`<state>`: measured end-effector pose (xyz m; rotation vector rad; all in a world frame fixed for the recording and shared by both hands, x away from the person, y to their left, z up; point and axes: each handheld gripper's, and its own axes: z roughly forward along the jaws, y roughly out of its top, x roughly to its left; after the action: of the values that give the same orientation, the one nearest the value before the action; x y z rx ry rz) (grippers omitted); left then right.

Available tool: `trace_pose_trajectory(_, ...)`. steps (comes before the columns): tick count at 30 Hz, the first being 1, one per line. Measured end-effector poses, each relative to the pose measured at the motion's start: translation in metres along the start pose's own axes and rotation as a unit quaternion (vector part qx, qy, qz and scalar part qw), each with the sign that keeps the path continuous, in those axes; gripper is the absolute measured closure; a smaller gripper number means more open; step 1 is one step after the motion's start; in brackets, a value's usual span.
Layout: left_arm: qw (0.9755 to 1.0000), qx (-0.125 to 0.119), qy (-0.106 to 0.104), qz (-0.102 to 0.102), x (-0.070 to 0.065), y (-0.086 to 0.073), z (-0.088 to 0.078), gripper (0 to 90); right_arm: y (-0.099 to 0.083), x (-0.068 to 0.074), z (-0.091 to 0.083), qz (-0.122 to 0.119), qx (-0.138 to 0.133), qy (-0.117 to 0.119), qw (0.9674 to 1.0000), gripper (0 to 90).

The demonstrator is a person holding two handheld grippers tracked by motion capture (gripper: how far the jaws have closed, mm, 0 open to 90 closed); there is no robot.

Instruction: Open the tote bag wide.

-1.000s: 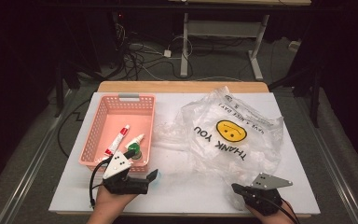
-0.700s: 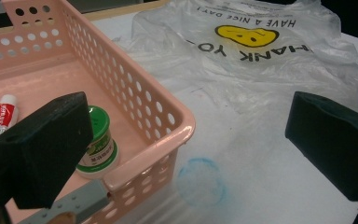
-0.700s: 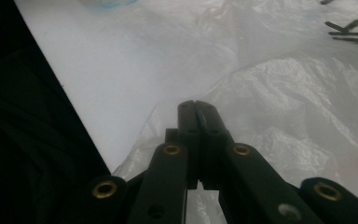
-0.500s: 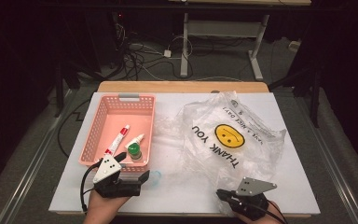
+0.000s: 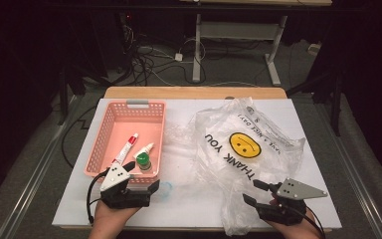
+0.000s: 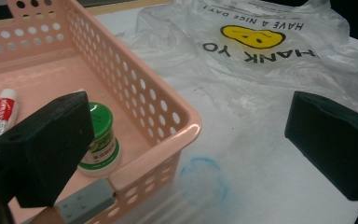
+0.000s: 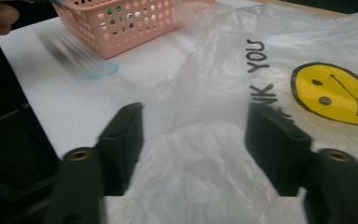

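Observation:
A clear plastic bag (image 5: 273,129) (image 6: 242,79) (image 7: 205,93) printed with a yellow smiley and "THANK YOU" lies crumpled on the right half of the white table (image 5: 189,211). Its near corner reaches the front edge. My right gripper (image 5: 252,191) (image 7: 193,140) hovers over that corner. Its jaws have just been opening and stand open, with the film below them and unpressed. My left gripper (image 5: 151,191) (image 6: 186,140) is open at the near right corner of the pink basket (image 5: 129,104) (image 6: 186,126), holding nothing.
In the basket lie a red-and-white tube (image 5: 126,148) (image 6: 0,112) and a green-capped jar (image 5: 143,160) (image 6: 100,135). A faint blue ring (image 5: 165,188) (image 6: 204,179) marks the table between the grippers. Cables and desk legs fill the dark floor behind.
The right gripper, shut a second ago, now stands open and slightly higher. The bag's near corner has been drawn toward the front edge. The left gripper has barely moved.

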<state>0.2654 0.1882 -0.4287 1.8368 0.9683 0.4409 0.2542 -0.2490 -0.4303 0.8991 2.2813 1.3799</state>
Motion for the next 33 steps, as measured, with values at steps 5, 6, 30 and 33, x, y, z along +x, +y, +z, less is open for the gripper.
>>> trace_pose_trajectory(5, 0.9999, 0.007, 0.008, 0.006, -0.001, 0.0, 0.003, 0.7, 0.007, -0.013, 0.012, 0.0, 0.005, -0.011, 0.9999, 15.0)
trace_pose_trajectory(6, 0.9999, 0.005, 0.013, 0.008, -0.001, 0.0, 0.002, 0.7, 0.01, -0.016, 0.015, 0.002, 0.002, -0.013, 0.9999, 12.2)
trace_pose_trajectory(30, 0.9999, -0.004, 0.012, 0.007, 0.004, 0.001, 0.0, 0.0, 0.074, -0.038, 0.108, -0.012, 0.023, -0.013, 0.9996, 6.0)
trace_pose_trajectory(33, 0.9999, -0.003, 0.011, 0.004, 0.005, 0.0, -0.001, 0.0, 0.073, -0.035, 0.113, -0.012, 0.021, -0.003, 0.9997, 10.8)
